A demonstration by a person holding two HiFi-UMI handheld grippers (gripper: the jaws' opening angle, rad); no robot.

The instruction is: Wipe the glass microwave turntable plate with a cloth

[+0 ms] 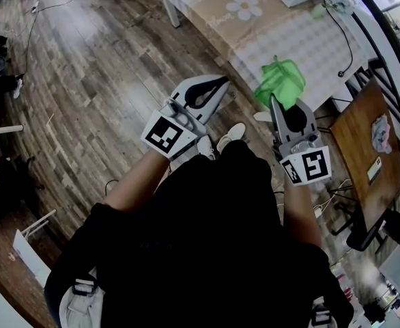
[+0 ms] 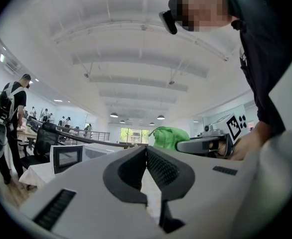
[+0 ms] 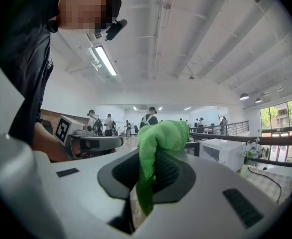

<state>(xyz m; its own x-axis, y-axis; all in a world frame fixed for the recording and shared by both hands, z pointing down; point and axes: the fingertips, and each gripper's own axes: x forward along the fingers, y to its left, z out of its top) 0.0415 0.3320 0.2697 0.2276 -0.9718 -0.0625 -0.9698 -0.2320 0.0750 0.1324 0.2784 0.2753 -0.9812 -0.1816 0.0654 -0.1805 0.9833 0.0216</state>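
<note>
Left gripper [image 1: 224, 80] fingers together, empty | right gripper [image 1: 274, 101] fingers clamping cloth [image 1: 282, 80] | table [image 1: 309, 46] edge ahead

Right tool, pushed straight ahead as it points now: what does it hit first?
Likely the microwave on the table, just right of the line. The cloth clamped in the right tool hides dead centre, so it might pass left of it.

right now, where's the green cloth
The green cloth is clamped in the right gripper, at the head view's right side, in the air by the near edge of the checked table.
</note>
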